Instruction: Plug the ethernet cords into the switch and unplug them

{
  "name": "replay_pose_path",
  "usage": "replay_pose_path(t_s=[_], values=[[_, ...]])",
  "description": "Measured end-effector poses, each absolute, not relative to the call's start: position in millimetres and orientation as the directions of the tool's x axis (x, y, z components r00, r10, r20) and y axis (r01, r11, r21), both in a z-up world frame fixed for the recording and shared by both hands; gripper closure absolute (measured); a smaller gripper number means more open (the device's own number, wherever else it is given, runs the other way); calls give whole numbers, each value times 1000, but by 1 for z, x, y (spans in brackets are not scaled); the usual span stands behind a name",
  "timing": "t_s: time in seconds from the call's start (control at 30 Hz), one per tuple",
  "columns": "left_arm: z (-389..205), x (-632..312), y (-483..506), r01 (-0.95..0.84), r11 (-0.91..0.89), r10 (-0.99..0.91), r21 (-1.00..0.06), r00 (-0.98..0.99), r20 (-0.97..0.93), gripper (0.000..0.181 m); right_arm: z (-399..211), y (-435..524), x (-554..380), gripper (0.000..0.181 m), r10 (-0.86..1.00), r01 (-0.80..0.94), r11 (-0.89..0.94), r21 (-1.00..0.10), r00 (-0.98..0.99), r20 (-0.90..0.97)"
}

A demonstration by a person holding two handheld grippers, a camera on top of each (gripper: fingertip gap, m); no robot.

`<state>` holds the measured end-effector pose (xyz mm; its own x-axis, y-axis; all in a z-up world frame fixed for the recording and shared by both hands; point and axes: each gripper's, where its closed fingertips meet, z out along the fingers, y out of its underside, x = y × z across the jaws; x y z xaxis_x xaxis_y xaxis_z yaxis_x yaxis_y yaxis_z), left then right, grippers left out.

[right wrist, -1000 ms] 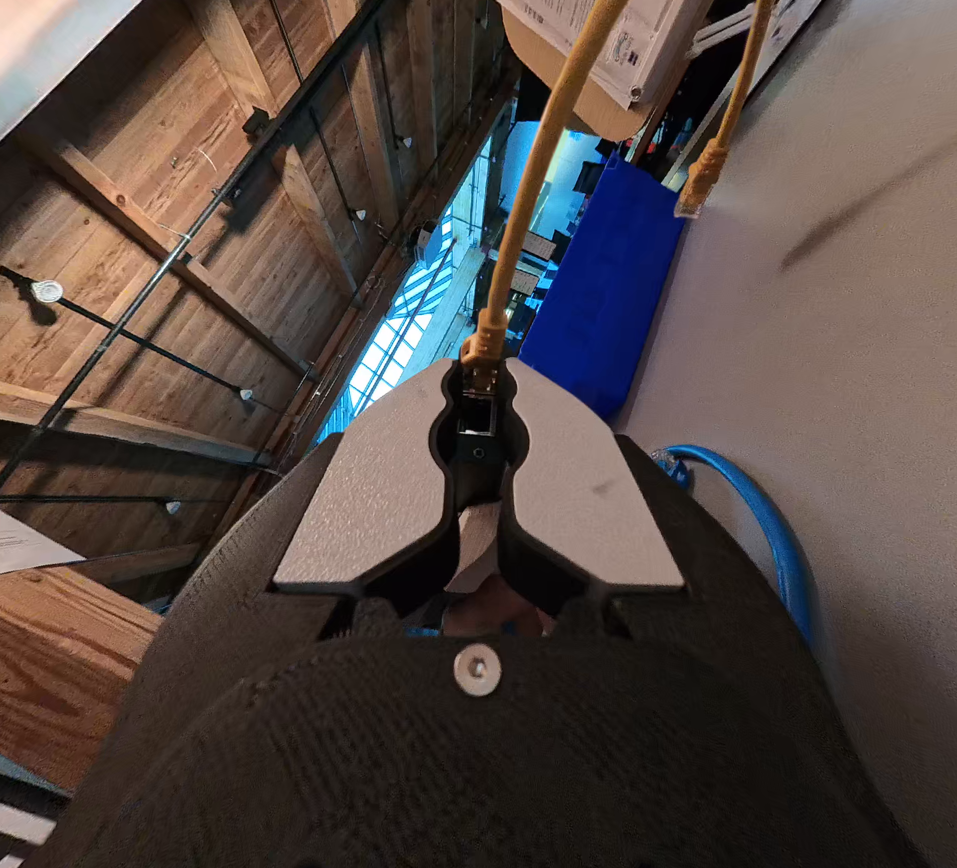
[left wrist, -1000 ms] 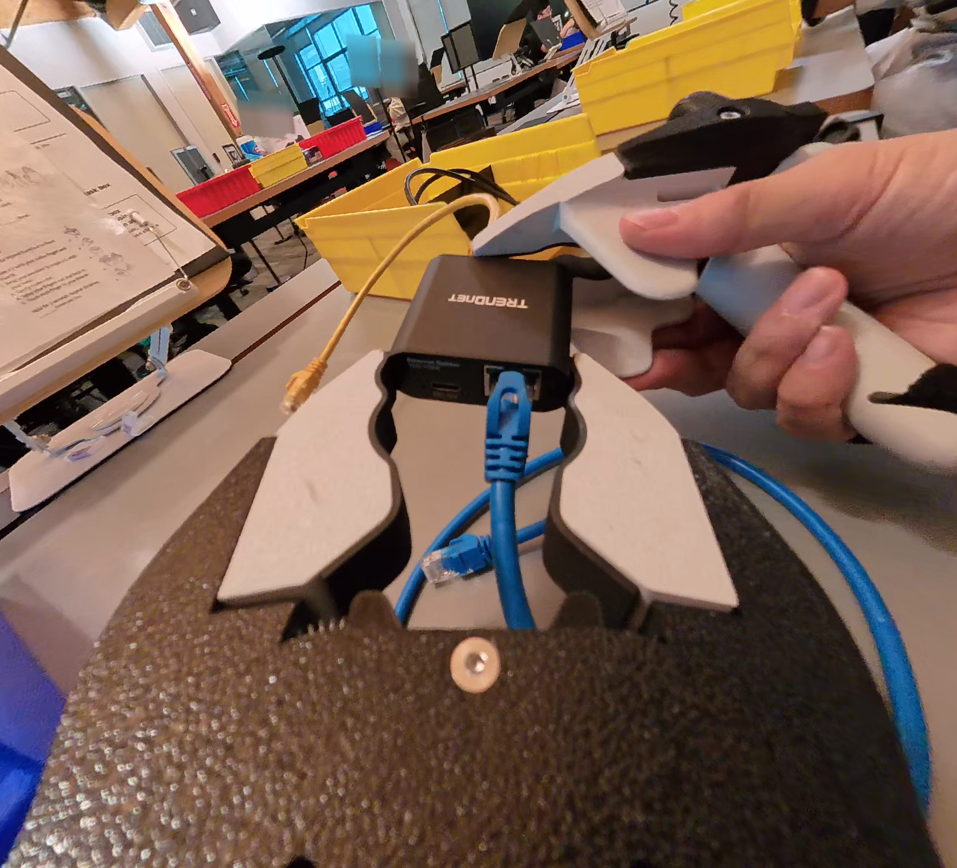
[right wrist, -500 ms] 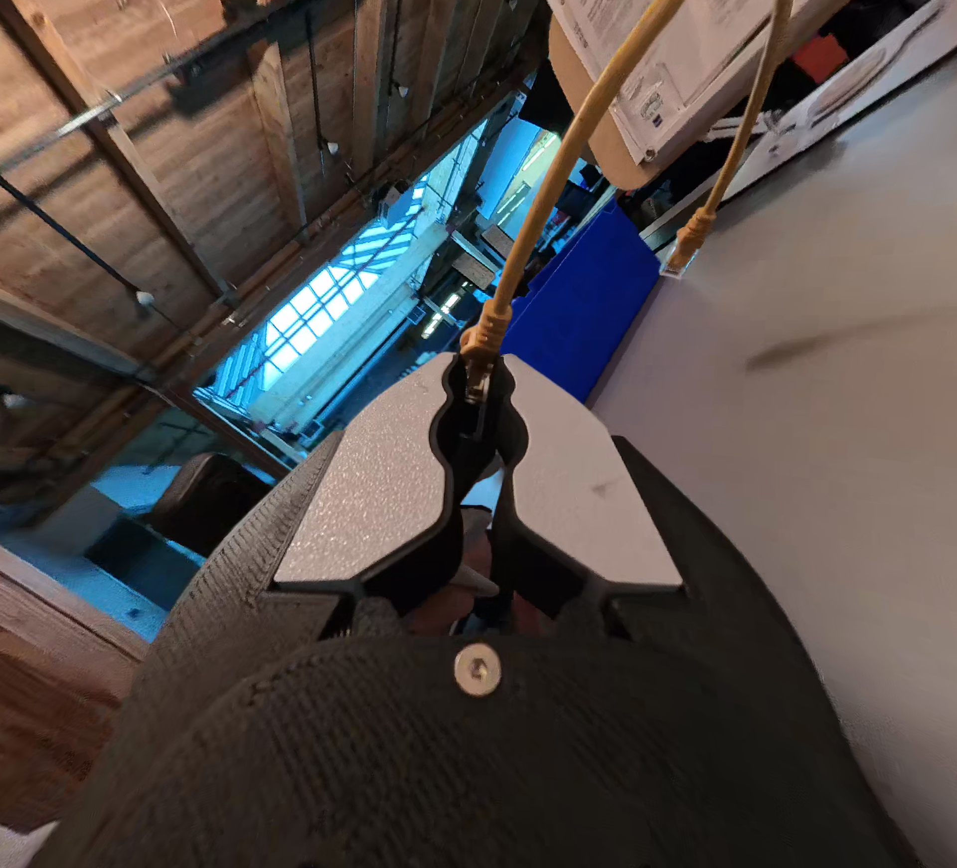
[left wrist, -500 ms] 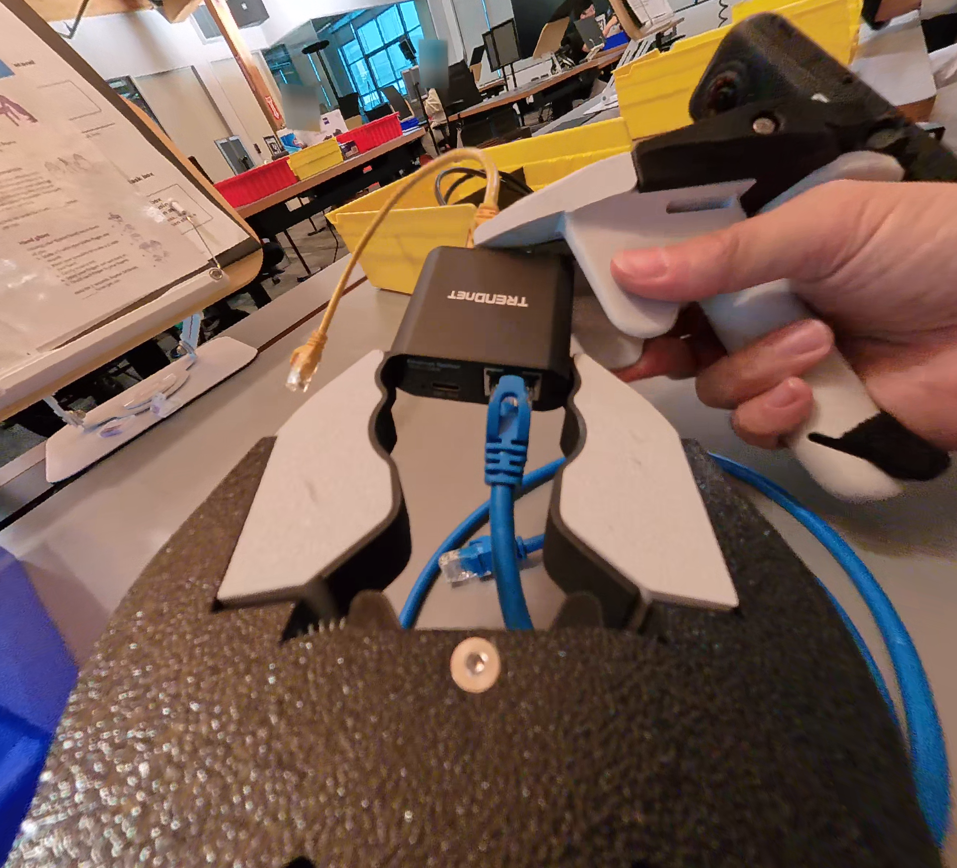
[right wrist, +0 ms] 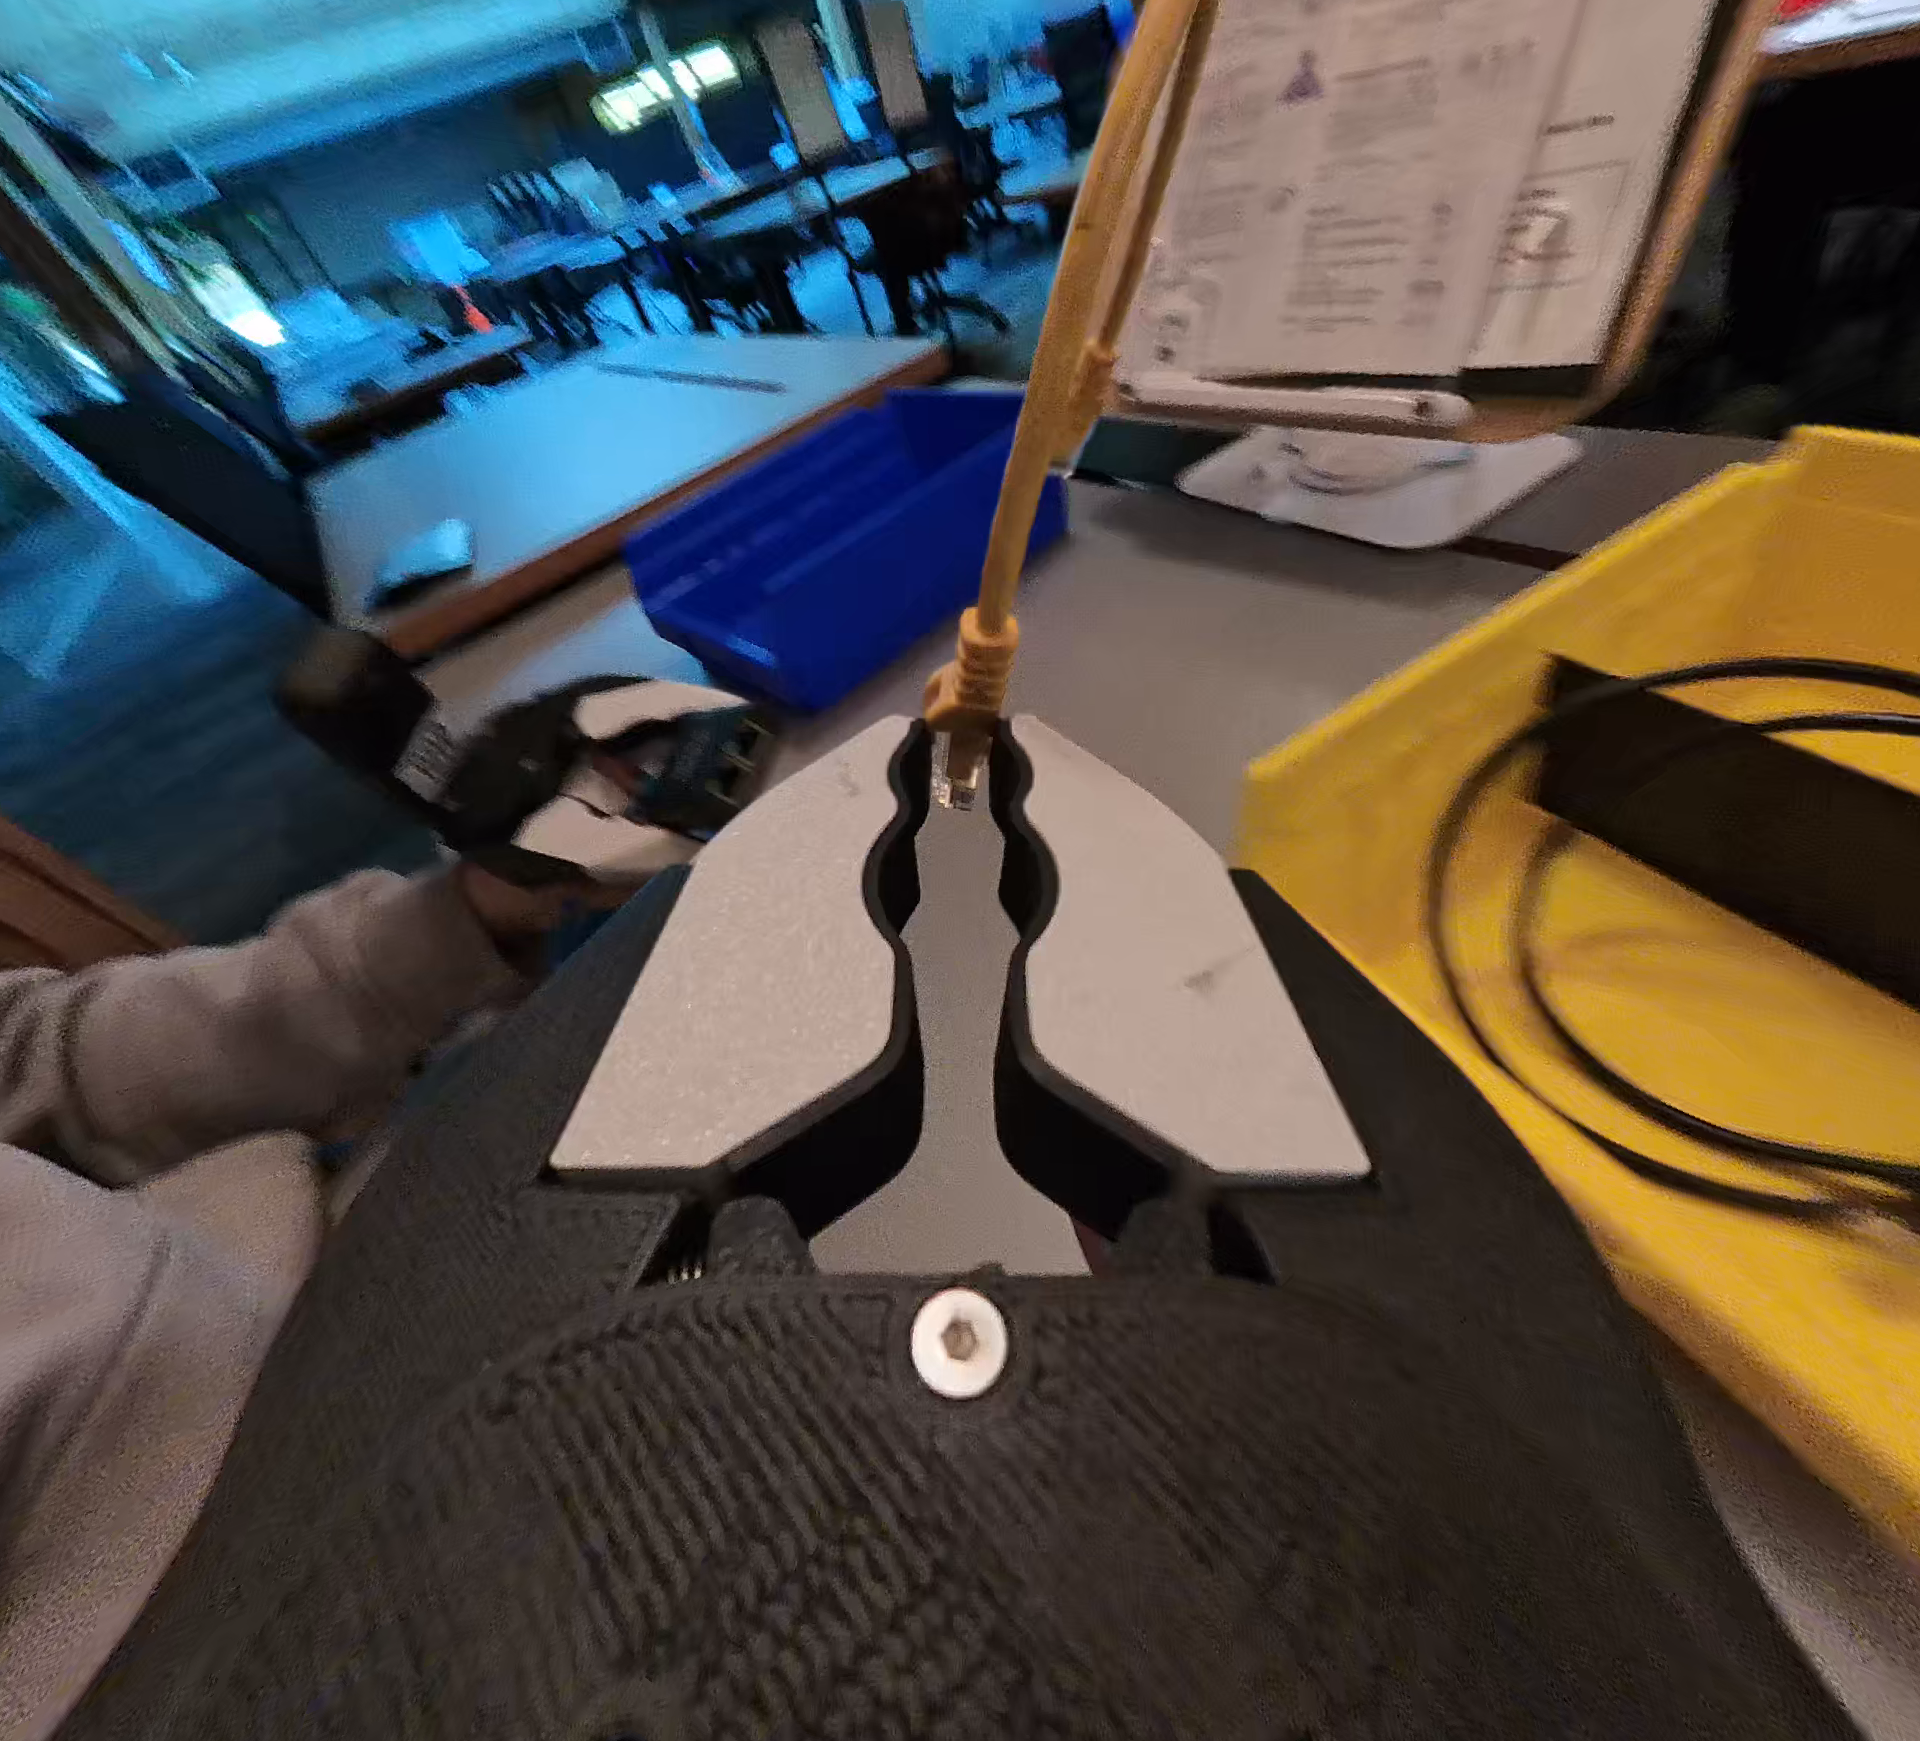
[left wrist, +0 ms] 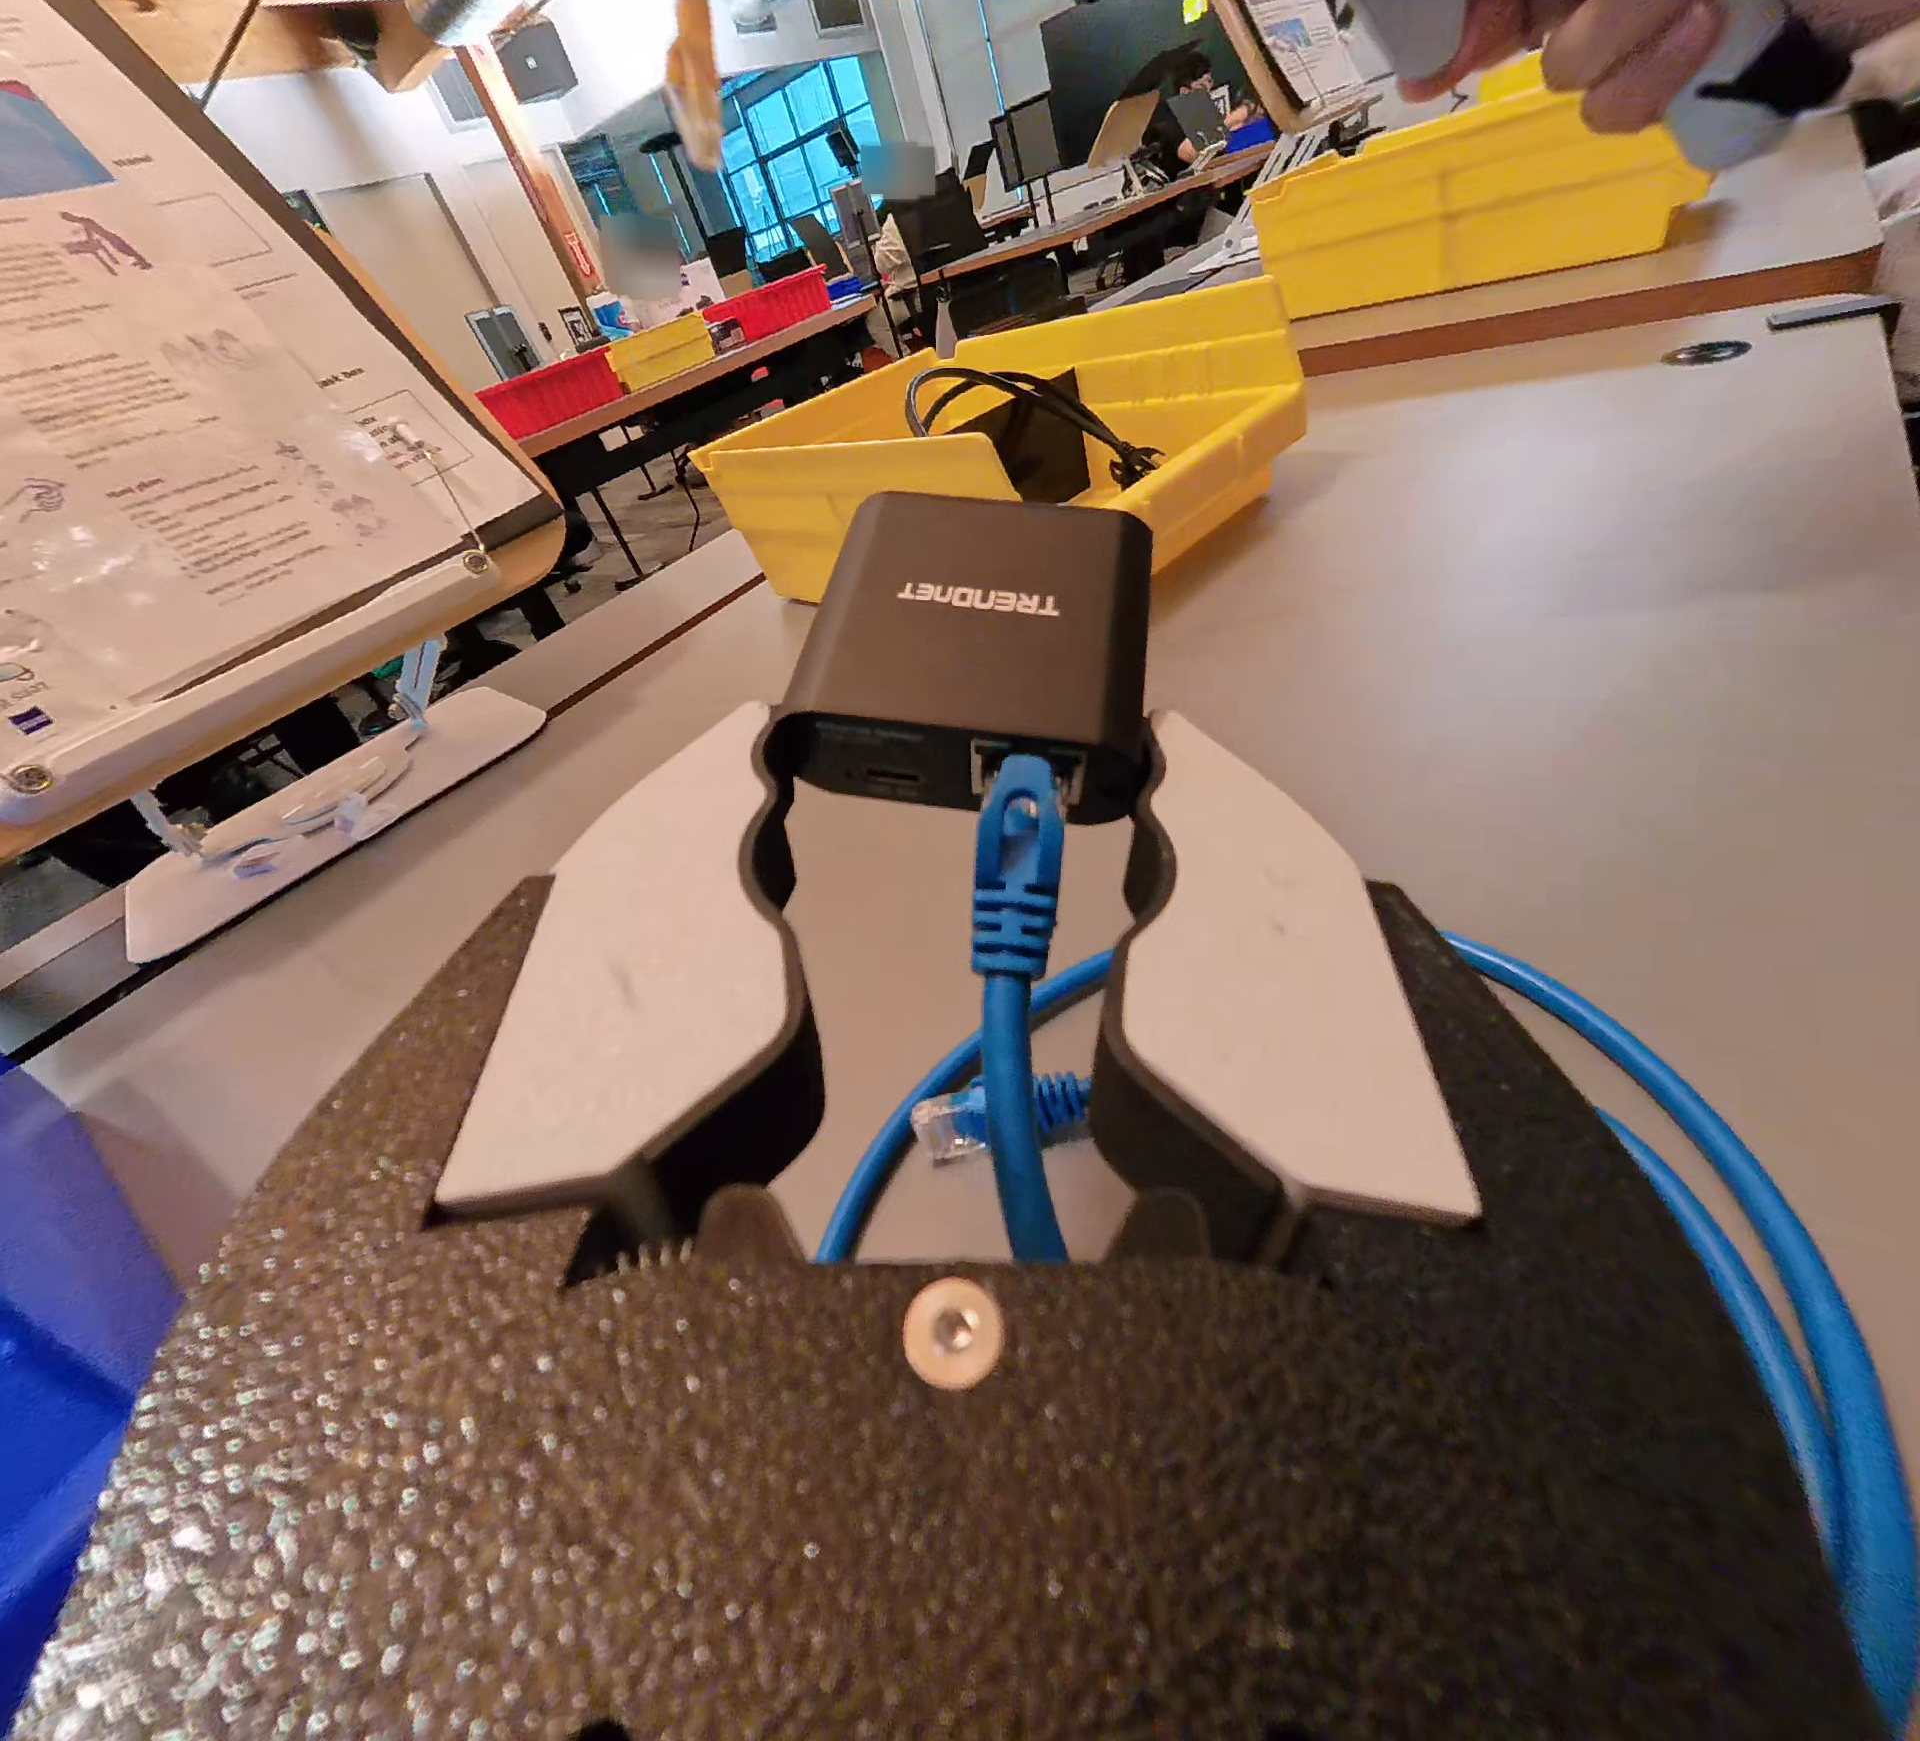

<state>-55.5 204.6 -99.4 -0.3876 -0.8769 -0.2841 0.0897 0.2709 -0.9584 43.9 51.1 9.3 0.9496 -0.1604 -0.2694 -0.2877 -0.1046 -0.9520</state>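
Observation:
The black switch (left wrist: 977, 631) lies on the grey table (left wrist: 1507, 704). My left gripper (left wrist: 961, 746) is shut on its near end, one finger on each side. A blue ethernet cord (left wrist: 1013, 870) is plugged into the switch's front port. Its other plug (left wrist: 948, 1135) lies loose on the table between my fingers. My right gripper (right wrist: 961, 746) is shut on the plug of a yellow ethernet cord (right wrist: 961, 761), held in the air above and behind the switch. The cord (right wrist: 1101, 237) loops upward, and its free end (left wrist: 691, 65) dangles in the left wrist view.
A yellow bin (left wrist: 831, 486) holding a black box and black cable stands just behind the switch and shows at the right in the right wrist view (right wrist: 1455, 756). A document stand (left wrist: 208, 444) is at the left. A blue bin (right wrist: 831, 548) sits at the table edge. My hands' fingertips stand some 20 cm from each other.
My right gripper has lifted up and away from the back of the switch with the yellow plug in it. The yellow cord now hangs in the air. My left gripper still holds the switch.

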Motion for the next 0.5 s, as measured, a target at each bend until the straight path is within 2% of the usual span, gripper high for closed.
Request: replay_pose_path(t_s=[0.17, 0.27, 0.37, 0.5], values=[[-99, -56, 204, 90, 269, -875, -959, -393, -283, 120, -15, 9, 97, 169, -273, -275, -316, -908, 943, -190], [-99, -56, 205, 90, 268, -875, -959, -393, -282, 120, -37, 3, 103, 169, -231, -342, -409, -846, 936, -267], [-99, -56, 206, 91, 262, -877, -961, -393, -276, 120, -63, 3, 115, 169, -286, -449, -458, -767, 891, -352], [-99, -57, 206, 92, 263, -876, -960, -394, -277, 120, -86, 0, 137, 169, -399, -527, -483, -699, 843, -359]])
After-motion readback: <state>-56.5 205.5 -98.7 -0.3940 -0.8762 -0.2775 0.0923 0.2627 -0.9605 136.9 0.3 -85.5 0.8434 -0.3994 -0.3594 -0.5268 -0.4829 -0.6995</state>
